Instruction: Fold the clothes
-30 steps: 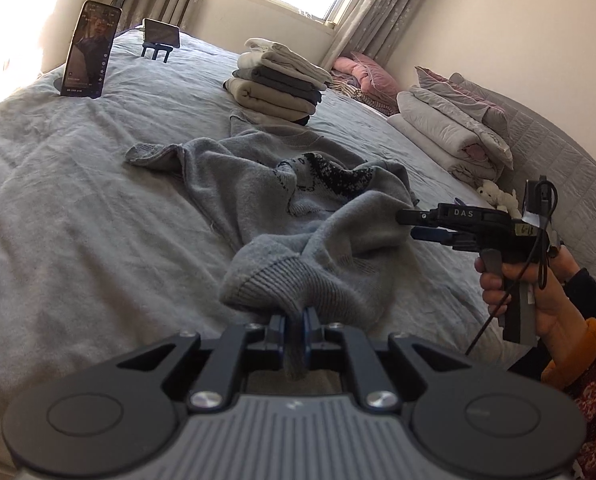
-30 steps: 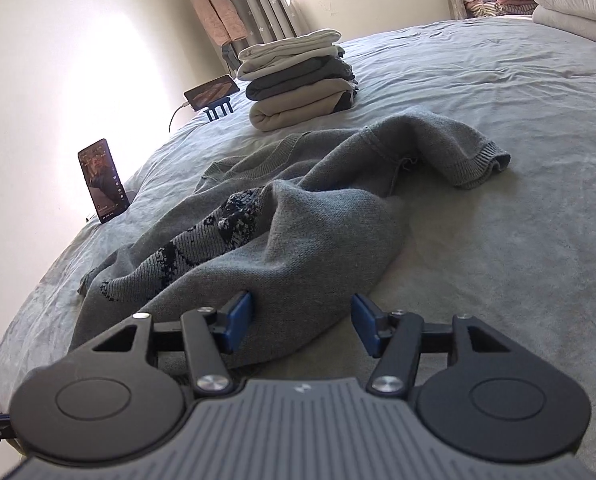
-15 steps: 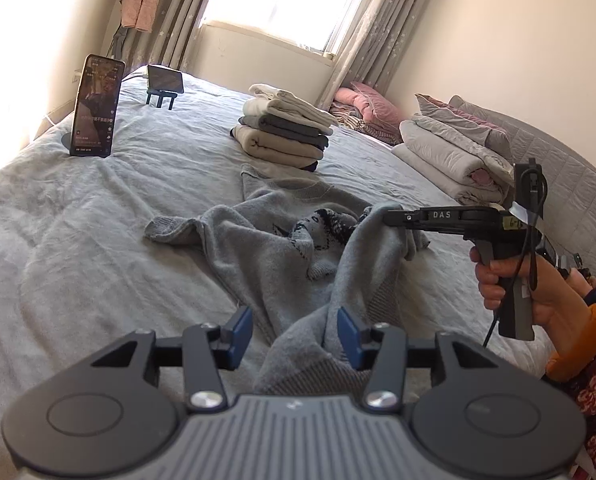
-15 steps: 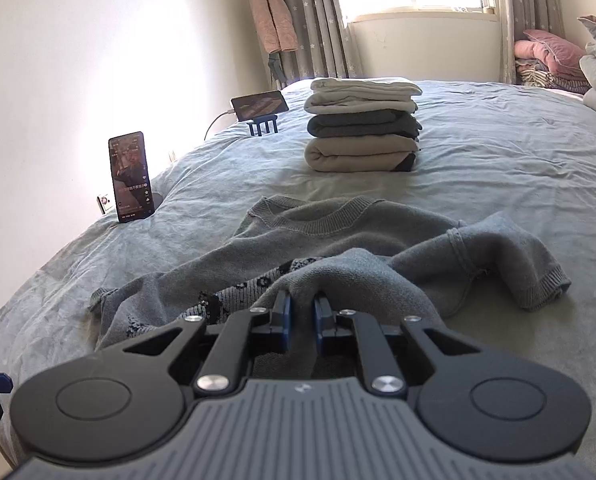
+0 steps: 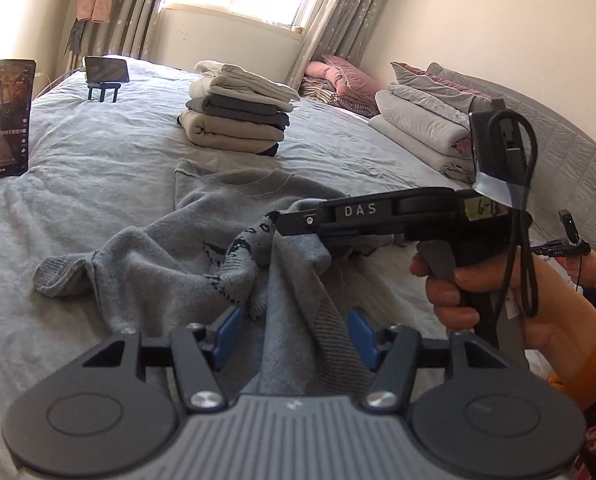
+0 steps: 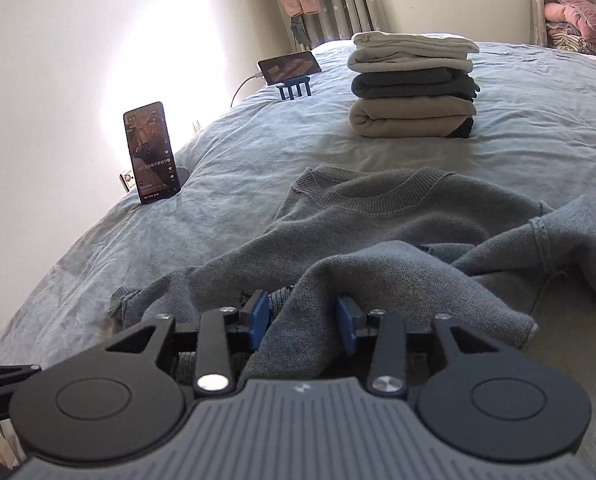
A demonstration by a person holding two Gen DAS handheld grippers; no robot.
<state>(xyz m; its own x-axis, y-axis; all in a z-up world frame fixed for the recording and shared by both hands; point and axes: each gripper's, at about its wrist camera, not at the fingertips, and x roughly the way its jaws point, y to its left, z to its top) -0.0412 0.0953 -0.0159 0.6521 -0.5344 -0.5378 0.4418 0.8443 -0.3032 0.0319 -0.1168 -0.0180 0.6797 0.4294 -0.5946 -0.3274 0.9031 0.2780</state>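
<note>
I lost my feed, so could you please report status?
Left gripper open, right gripper open. Crumpled grey knit sweater unfolded, fabric between both jaws. Nothing in the way.

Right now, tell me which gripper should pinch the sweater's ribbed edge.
Left, probably. The ribbed edge runs between the fingers of the open left gripper. The right gripper, also open, straddles a plain fold of the sweater instead.

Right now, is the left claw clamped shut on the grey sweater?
No, the left claw is open, with the grey sweater bunched loosely between its blue fingers.
</note>
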